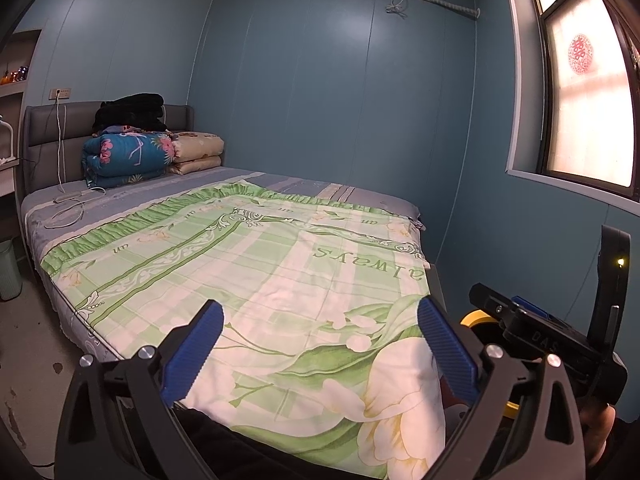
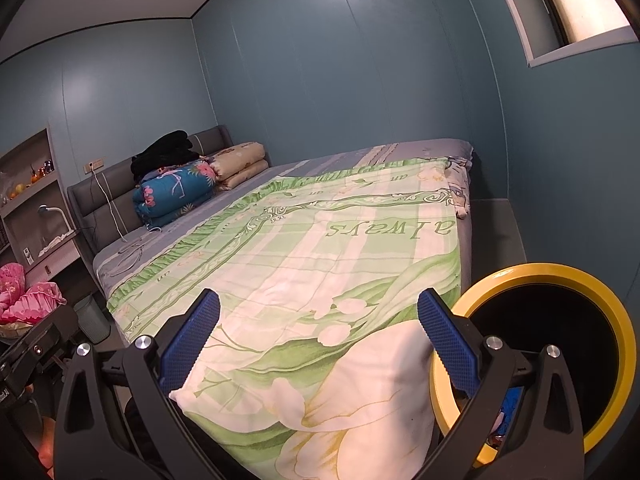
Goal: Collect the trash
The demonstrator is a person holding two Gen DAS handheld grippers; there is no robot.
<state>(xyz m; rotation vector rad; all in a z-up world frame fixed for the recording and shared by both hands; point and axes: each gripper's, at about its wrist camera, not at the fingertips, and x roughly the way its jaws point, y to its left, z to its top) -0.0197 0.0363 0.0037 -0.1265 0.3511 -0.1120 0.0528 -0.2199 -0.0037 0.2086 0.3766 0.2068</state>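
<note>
My left gripper (image 1: pixel 320 320) is open over the foot end of the bed (image 1: pixel 248 264), with nothing between its blue pads (image 1: pixel 200 352). My right gripper (image 2: pixel 319 316) is also open and empty above the same green floral bedspread (image 2: pixel 304 248). A round bin with a yellow rim (image 2: pixel 560 274) and a black inside stands just right of the right gripper; something blue (image 2: pixel 512 402) lies in its bottom. A slice of that yellow rim (image 1: pixel 472 318) shows in the left wrist view, behind the right gripper's black body (image 1: pixel 540 332). No loose trash shows on the bedspread.
Folded quilts (image 1: pixel 132 152) and black clothing (image 1: pixel 132 110) are stacked at the headboard, with a white cable (image 1: pixel 68 204) on the sheet. A ribbed green bin (image 1: pixel 8 272) stands on the floor left of the bed. Shelves (image 2: pixel 36 184) and pink bedding (image 2: pixel 24 300) are at the left.
</note>
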